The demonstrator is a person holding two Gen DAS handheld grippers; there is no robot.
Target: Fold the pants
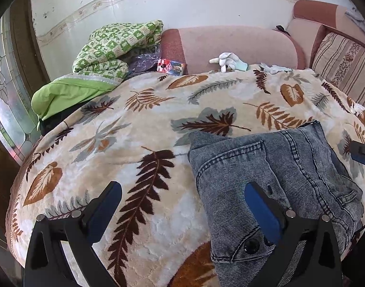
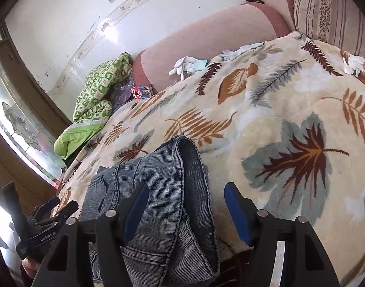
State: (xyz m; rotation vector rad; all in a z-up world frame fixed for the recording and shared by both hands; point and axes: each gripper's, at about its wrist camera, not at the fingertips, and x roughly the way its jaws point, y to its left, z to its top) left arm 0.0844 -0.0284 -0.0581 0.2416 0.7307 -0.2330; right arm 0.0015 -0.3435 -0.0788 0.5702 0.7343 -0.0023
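Grey-blue denim pants (image 1: 266,167) lie folded into a compact bundle on a leaf-patterned blanket (image 1: 134,124). My left gripper (image 1: 182,191) is open just above the bed. Its left finger hangs over bare blanket and its right finger over the bundle's near left part. In the right wrist view the pants (image 2: 163,172) lie under my right gripper (image 2: 185,191), which is open. Its left finger is over the denim and its right finger sits just past the bundle's right edge. Neither pad presses the cloth. My left gripper (image 2: 60,203) shows at the lower left.
A green checked quilt (image 1: 110,45) is piled at the back left beside a pink bolster (image 1: 230,45). White gloves (image 1: 228,61) and a small colourful packet (image 1: 171,67) lie by the bolster. A striped cushion (image 1: 342,69) stands at the right, and a glass window (image 1: 5,91) is on the left.
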